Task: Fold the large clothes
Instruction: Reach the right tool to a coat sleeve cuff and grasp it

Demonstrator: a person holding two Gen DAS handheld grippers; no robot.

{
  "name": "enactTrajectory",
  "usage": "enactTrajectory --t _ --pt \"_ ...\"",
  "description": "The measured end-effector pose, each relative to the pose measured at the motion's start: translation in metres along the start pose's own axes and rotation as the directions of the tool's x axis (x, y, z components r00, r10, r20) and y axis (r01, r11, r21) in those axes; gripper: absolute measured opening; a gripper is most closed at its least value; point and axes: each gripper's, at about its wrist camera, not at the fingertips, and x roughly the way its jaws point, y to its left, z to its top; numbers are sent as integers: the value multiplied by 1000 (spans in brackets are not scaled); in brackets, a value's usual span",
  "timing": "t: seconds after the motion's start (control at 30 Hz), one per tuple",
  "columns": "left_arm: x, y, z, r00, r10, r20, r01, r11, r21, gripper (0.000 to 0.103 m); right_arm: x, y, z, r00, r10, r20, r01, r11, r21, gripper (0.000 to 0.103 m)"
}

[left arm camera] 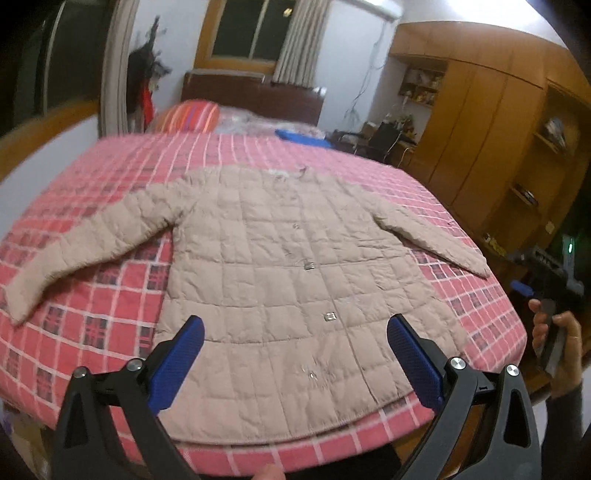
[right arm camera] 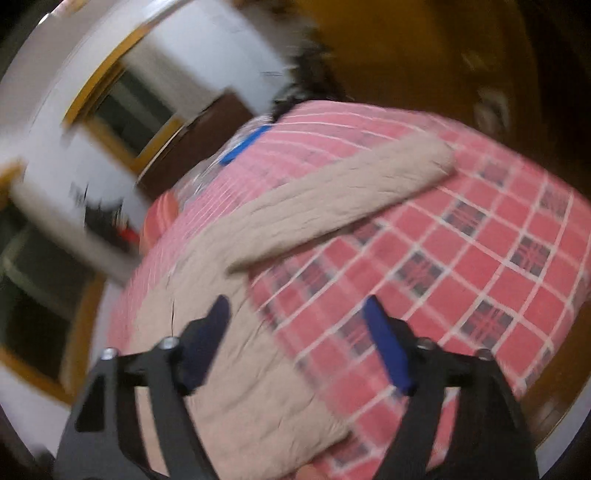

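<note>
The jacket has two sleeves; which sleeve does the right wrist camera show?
The sleeve near the wooden wardrobe side of the bed. The other sleeve, toward the window wall, appears only in the left wrist view.

Light: dim, warm indoor; glare top right, left view.
Blur: right view smeared.
Edges: fisheye-bent, dark corners.

Jacket [left arm camera: 280, 266] lying flat on the bed [left arm camera: 110, 332], front side up, hem nearest the foot edge, collar toward the headboard [left arm camera: 251, 96]. Both sleeves spread outward, one to each side. Pillow [left arm camera: 188, 114] behind the jacket at the bed's head, left; a flat object [left arm camera: 299, 138] behind it, right. Wardrobe [left arm camera: 480, 129] to the right of the bed. Window [left arm camera: 255, 29] above the headboard. Left gripper [left arm camera: 295, 339] above the hem; right gripper [right arm camera: 295, 317] over the jacket's right edge, below the right sleeve.
</note>
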Motion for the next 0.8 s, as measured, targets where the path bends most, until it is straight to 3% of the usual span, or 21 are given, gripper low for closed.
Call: enactTrajectory --t 0.13,0.27,0.5,0.57,0.7,0.8 --pt "30 14 16 1000 -10 -23 9 1000 -8 100 25 -71 45 996 72 53 -84 952 293 68" --pt "44 21 27 998 45 39 -45 999 -18 100 52 -122 75 978 144 154 -201 856 476 73" --pt "68 28 46 996 46 72 -43 998 -41 100 94 -155 101 989 69 131 -132 819 558 69" --pt "74 27 49 998 22 64 -20 999 -40 100 104 -161 97 992 51 119 -109 817 565 68" --pt "89 27 54 997 53 47 -52 998 -36 100 127 -164 102 995 25 99 -78 810 581 68" --pt "97 30 59 998 52 29 -50 997 -54 100 135 -158 108 993 4 116 -68 827 558 68"
